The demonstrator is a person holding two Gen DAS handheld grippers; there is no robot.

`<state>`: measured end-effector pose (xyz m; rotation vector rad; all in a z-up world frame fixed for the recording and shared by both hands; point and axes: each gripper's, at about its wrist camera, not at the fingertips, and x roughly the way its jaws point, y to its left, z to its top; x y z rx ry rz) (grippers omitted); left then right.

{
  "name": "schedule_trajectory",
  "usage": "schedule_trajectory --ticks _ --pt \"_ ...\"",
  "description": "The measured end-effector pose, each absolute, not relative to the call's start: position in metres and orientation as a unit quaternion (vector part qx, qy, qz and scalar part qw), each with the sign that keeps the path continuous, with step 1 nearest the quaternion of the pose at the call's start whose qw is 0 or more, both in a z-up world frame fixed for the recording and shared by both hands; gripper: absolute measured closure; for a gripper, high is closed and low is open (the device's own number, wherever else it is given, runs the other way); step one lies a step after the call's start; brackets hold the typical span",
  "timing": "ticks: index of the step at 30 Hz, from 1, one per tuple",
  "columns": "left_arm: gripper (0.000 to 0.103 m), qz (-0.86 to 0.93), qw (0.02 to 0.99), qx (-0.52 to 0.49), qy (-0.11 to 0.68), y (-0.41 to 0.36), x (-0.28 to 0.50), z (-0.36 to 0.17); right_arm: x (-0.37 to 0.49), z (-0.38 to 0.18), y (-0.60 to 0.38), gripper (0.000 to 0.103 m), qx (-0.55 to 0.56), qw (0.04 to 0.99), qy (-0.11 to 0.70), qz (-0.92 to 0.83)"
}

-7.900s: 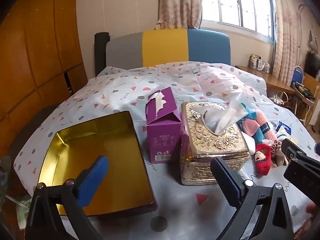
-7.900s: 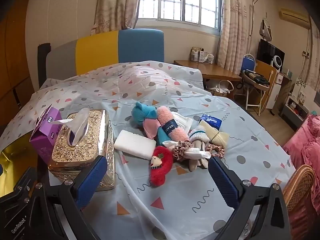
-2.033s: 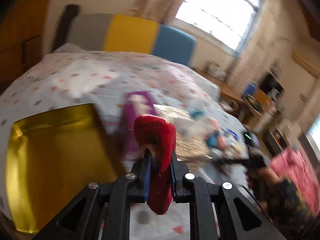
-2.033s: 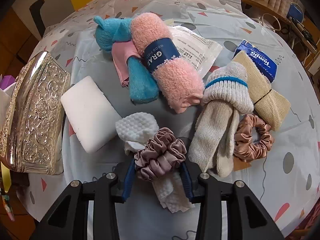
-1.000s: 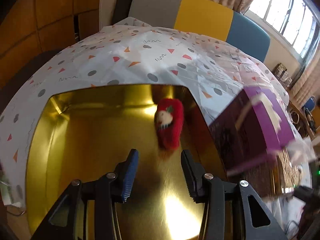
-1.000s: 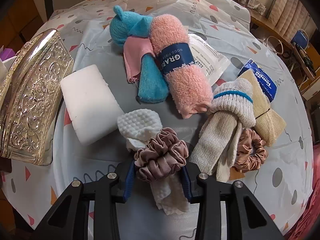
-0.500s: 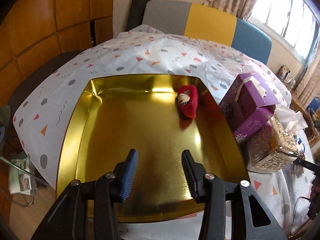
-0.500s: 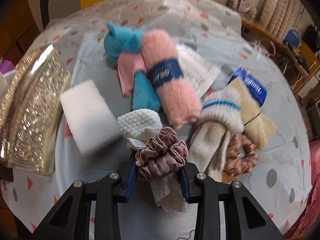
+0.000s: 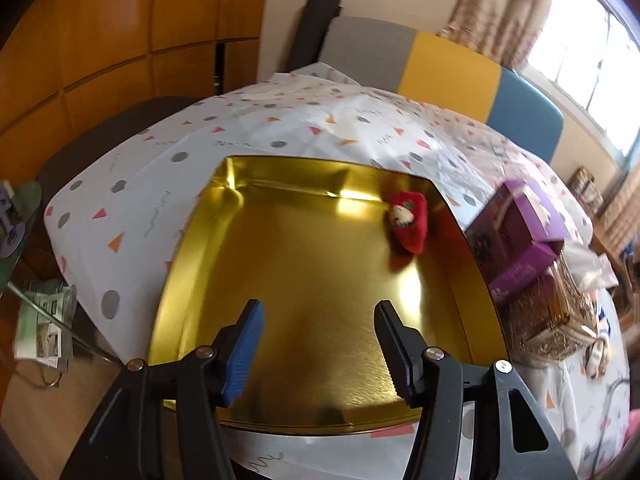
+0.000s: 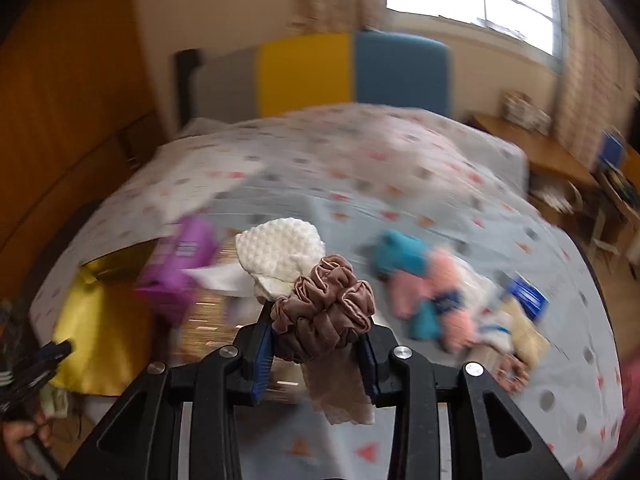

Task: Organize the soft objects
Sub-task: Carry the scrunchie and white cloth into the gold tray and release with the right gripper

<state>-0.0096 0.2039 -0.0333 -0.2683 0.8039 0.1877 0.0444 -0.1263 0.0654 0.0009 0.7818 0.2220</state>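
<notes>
A gold tray lies on the patterned tablecloth, and a small red plush toy rests in its far right corner. My left gripper hangs over the tray's near half, its jaws opening with nothing between them. My right gripper is shut on a mauve scrunchie and a white waffle cloth, both lifted off the table. The remaining soft things, a teal plush, pink rolls and socks, lie blurred at the right. The gold tray also shows at the left there.
A purple box and an ornate gold tissue box stand right of the tray. A chair with grey, yellow and blue panels is behind the table. A hand holding the other gripper shows at lower left in the right wrist view.
My left gripper has drawn back from the red plush toy and widened. My right gripper has risen from the table with the scrunchie and white cloth and swung toward the tray side.
</notes>
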Motion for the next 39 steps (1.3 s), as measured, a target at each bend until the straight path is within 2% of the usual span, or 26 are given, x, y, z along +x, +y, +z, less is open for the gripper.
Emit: schedule_trajectory --ticks 5,10,14,19,26,33,39 --pt "0.04 0.122 0.909 -0.149 0.369 0.229 -0.02 -0.029 0.043 0.055 -0.012 0.067 -0.055 0.893 0.392 0.215" --pt "0.04 0.143 0.906 -0.151 0.368 0.246 -0.029 -0.033 0.064 0.003 0.067 0.067 -0.082 0.859 0.436 0.256" --pt "0.037 0.155 0.901 -0.157 0.373 0.256 -0.034 -0.039 0.084 -0.04 0.087 0.067 -0.102 0.848 0.471 0.222" --pt "0.035 0.16 0.899 -0.159 0.375 0.259 -0.034 -0.044 0.107 -0.066 0.088 0.062 -0.109 0.847 0.487 0.183" --pt "0.033 0.157 0.901 -0.153 0.375 0.255 -0.032 -0.046 0.096 -0.057 0.081 0.059 -0.112 0.867 0.457 0.166" --pt "0.033 0.16 0.897 -0.146 0.385 0.249 -0.024 -0.044 0.087 -0.036 0.078 0.05 -0.095 0.877 0.433 0.188" --pt "0.033 0.135 0.905 -0.116 0.386 0.223 -0.018 -0.039 0.073 0.002 0.057 0.05 -0.095 0.903 0.383 0.168"
